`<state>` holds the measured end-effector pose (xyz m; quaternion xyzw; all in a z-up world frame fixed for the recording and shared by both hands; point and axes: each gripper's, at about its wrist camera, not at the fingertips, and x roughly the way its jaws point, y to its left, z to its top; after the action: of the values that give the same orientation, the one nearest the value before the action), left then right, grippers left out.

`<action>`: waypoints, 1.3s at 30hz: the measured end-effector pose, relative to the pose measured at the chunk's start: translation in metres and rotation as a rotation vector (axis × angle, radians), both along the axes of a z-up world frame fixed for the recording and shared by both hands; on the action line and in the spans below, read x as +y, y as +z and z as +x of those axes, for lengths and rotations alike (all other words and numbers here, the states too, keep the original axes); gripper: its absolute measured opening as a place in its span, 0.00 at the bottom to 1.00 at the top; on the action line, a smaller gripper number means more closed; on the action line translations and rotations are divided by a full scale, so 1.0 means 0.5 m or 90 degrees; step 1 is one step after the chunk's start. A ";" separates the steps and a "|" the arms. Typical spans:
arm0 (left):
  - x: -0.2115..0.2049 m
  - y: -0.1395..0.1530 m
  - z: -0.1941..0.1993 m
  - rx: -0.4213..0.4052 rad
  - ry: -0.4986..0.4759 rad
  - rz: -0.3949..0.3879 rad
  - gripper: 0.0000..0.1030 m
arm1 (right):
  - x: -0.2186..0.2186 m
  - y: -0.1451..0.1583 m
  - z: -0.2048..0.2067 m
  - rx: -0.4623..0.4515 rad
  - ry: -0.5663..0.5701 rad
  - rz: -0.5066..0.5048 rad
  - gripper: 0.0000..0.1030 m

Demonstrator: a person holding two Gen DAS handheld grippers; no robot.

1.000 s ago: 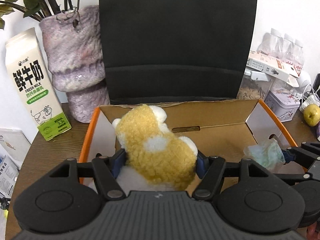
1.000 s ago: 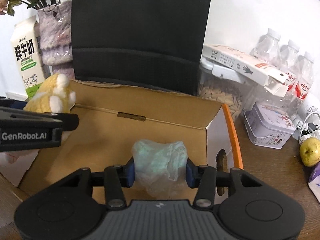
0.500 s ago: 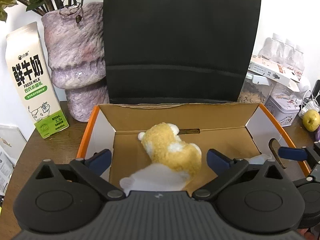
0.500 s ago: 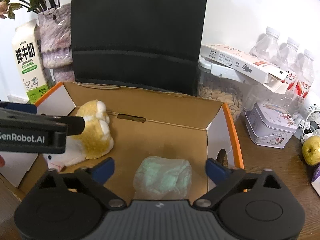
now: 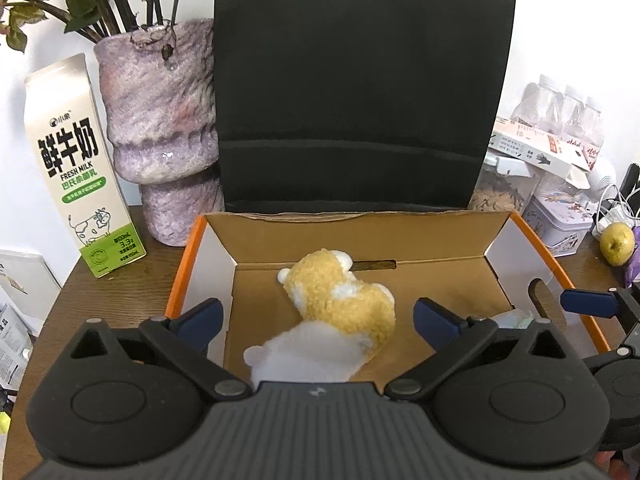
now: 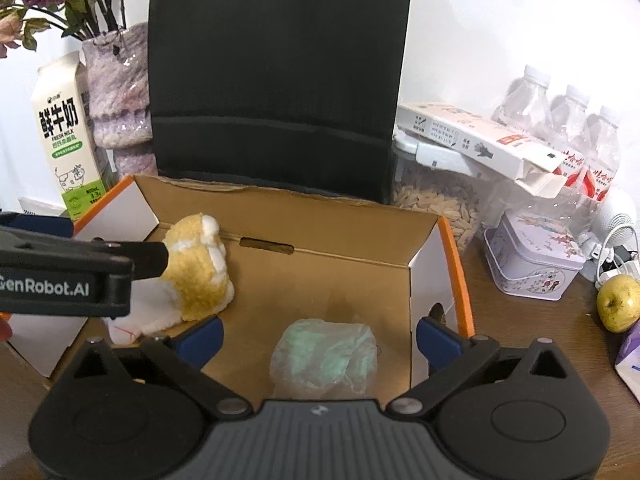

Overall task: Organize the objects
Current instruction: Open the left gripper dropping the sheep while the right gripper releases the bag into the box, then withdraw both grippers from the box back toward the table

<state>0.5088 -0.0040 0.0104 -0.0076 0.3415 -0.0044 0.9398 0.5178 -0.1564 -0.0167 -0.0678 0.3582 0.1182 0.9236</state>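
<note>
Plush toy (image 5: 340, 304) and wrapped bundle (image 6: 324, 356) lie in the box (image 5: 400, 228) between each wide-open hand-held gripper's fingers, left (image 5: 316, 318) and right (image 6: 320, 334), so the apple (image 6: 618, 302) could be next.

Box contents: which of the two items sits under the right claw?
The crumpled green-tinted plastic bag, lying between the open right claw pads at the box front. The yellow-and-white plush toy lies further left.
</note>
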 end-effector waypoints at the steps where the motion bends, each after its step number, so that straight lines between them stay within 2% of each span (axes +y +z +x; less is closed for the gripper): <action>1: 0.000 0.004 -0.005 -0.002 0.000 -0.001 1.00 | 0.000 0.005 -0.004 -0.003 0.000 0.001 1.00; 17: -0.003 0.069 -0.097 -0.025 0.002 -0.009 1.00 | -0.002 0.072 -0.091 -0.033 0.003 0.004 1.00; 39: 0.007 0.155 -0.273 -0.074 0.005 -0.010 1.00 | -0.016 0.164 -0.272 -0.084 0.013 0.011 1.00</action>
<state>0.3725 -0.0007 0.0879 -0.0161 0.2866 -0.0040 0.9579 0.3821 -0.1641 0.0653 -0.0712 0.2951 0.1257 0.9445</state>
